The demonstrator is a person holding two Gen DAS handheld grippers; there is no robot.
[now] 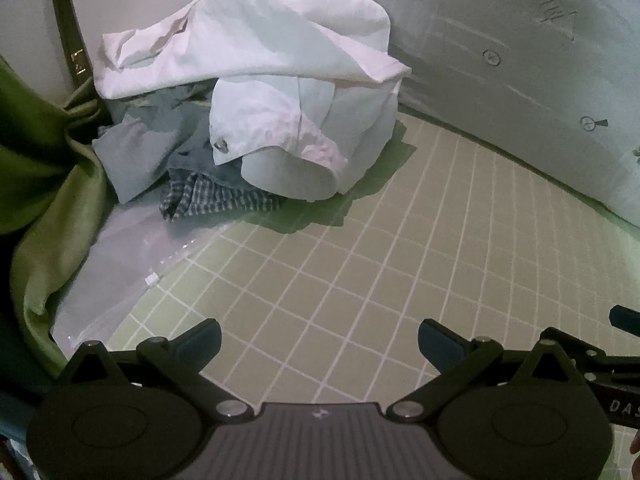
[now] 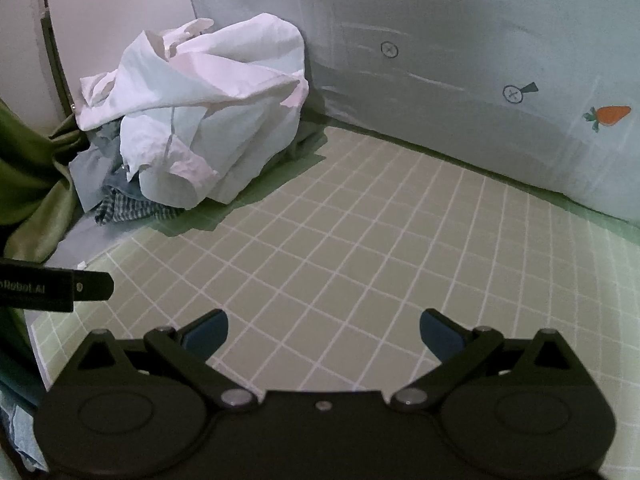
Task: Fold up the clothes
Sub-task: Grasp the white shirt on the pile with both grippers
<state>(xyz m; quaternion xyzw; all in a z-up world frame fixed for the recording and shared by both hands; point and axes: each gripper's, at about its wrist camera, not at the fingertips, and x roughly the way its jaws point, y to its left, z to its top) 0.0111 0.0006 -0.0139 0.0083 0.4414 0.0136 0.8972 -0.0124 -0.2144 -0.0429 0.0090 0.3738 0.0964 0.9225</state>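
A crumpled white shirt (image 1: 272,80) tops a heap of clothes at the far left corner of the green gridded mat (image 1: 360,272). Under it lie a grey-blue garment (image 1: 136,152) and a blue checked cloth (image 1: 216,200). The same white shirt (image 2: 200,108) and checked cloth (image 2: 128,208) show in the right wrist view. My left gripper (image 1: 320,344) hovers open over bare mat, well short of the heap, with nothing between its fingers. My right gripper (image 2: 324,332) is open too, also empty, over the mat (image 2: 360,248). Part of the left gripper's body (image 2: 56,288) shows at the right view's left edge.
A pale fabric wall (image 1: 520,80) printed with carrots borders the mat at the back and right. Green satin cloth (image 1: 52,184) hangs at the left, beside a clear plastic sheet (image 1: 120,264). A dark-framed panel (image 2: 120,12) stands behind the heap.
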